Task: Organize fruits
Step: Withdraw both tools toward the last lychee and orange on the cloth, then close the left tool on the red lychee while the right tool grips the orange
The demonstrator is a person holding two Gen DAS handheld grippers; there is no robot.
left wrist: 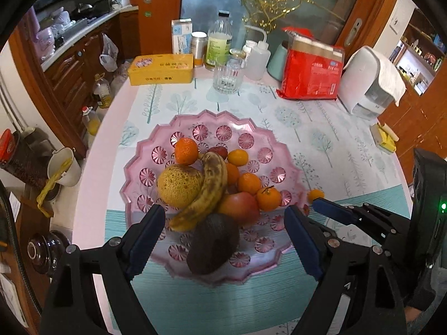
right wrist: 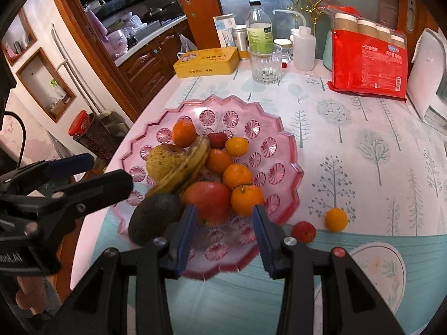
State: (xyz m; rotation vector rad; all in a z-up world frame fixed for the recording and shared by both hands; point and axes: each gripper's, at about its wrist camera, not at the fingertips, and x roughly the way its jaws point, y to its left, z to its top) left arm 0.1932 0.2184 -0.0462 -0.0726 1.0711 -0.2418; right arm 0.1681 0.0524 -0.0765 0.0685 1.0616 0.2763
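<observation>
A pink scalloped plate [left wrist: 268, 139] [right wrist: 279, 128] holds a heap of fruit: a spotted banana [left wrist: 208, 189] [right wrist: 184, 167], a yellow-brown pear [left wrist: 178, 185], a red apple [left wrist: 240, 206] [right wrist: 209, 198], a dark avocado [left wrist: 213, 245] [right wrist: 155, 217], a red berry and several small oranges. My left gripper [left wrist: 223, 212] hovers wide open above the plate's near side, holding nothing. My right gripper [right wrist: 224, 212] stands narrowly open over the plate's near rim, with nothing between its pads. A loose small orange [right wrist: 336, 219] [left wrist: 315, 194] and a red berry [right wrist: 303, 231] lie on the cloth right of the plate.
Behind the plate stand a ribbed glass [left wrist: 227, 76], a yellow tin [left wrist: 161, 69], bottles [left wrist: 219, 42] and a red packet [left wrist: 311, 72]. A white appliance [left wrist: 368, 81] is at the far right. The table edge curves along the left, with a kitchen floor below.
</observation>
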